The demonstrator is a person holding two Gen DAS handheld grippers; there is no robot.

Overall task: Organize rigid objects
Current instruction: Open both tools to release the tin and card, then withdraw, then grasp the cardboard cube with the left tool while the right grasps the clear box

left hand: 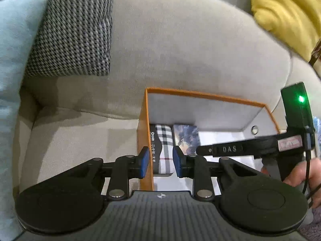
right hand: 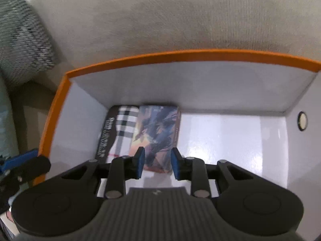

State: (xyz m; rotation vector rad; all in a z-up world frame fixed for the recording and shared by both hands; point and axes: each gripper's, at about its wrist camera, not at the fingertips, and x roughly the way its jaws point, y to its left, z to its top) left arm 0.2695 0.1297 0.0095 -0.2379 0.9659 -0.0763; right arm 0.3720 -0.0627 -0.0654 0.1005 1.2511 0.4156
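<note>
Two flat packs lying side by side on the floor of the orange-rimmed box, against its left wall: plaid pack leftmost, painted-cover pack touching its right side. Long axes of both running away from the cameras, toward the far wall. Rest of the box floor, right half of frame, bare.

Right gripper directly above near end of painted-cover pack, fingers straddling its width, no visible pad contact; jaws slightly apart, empty. Left gripper astride the box's left wall, over near end of plaid pack; jaws slightly apart, empty.

Judgement: right nearer painted pack, left nearer plaid.
</note>
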